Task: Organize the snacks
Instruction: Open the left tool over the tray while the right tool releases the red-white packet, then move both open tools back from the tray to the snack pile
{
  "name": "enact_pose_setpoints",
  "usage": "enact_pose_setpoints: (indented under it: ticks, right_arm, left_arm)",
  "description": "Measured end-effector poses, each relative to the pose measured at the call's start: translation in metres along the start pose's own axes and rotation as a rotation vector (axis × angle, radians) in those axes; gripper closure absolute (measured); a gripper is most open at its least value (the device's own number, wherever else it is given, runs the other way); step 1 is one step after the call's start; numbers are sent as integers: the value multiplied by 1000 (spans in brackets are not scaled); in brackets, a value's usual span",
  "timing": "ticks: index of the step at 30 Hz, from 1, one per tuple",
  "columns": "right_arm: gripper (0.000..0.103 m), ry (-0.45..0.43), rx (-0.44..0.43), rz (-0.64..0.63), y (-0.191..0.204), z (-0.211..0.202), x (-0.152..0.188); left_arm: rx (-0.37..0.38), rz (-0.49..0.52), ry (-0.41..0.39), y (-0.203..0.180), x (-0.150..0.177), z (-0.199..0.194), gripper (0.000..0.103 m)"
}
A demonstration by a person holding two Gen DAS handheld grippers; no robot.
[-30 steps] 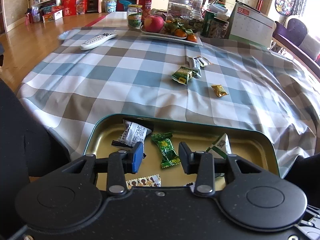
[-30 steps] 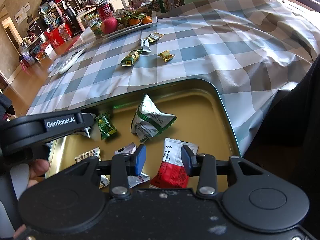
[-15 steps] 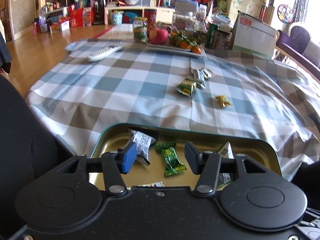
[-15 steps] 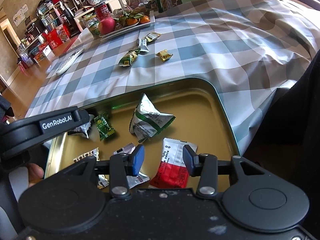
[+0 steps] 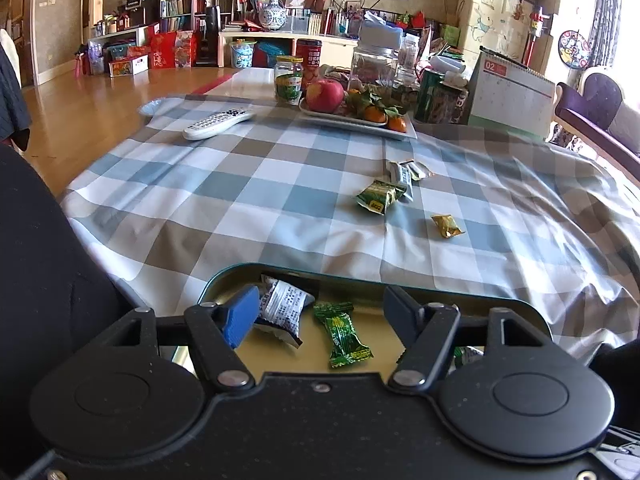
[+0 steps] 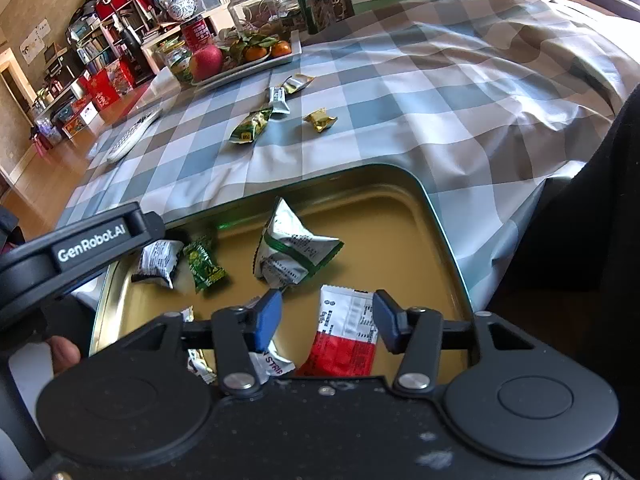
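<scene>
Tin tray (image 6: 440,240) sits at the table edge, lower centre of frame, holding a green candy (image 5: 342,334), white packets and a red-white packet (image 6: 346,338). Left gripper (image 5: 320,312) and right gripper (image 6: 326,318) hover over it; jaws have just been opening, holding nothing. More snacks (image 5: 380,196) lie mid-frame on the checked cloth (image 5: 240,184).

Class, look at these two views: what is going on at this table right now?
A person holding a tool in each hand is sorting snacks into a gold tin at the table edge. Both the left tool and right tool hover over it, jaws just opened and empty. Several packets lie inside; a green packet and gold candy wait on the checked cloth.
</scene>
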State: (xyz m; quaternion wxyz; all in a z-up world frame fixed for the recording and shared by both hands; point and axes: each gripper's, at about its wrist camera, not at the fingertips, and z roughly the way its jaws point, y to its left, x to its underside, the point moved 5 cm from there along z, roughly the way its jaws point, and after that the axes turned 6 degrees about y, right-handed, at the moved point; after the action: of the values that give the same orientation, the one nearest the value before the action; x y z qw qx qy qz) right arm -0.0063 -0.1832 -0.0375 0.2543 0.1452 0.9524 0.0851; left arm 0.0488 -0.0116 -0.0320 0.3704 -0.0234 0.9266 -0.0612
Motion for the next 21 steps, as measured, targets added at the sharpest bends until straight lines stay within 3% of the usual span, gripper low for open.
enact_pose_setpoints:
  ticks: [10, 21]
  right_arm:
    - [42, -43, 28, 6, -1, -2, -1]
    - [39, 8, 15, 28, -3, 3, -1]
  left_arm:
    - [-6, -15, 4, 1, 1, -1, 31]
    - [14, -10, 38, 0, 2, 1, 31]
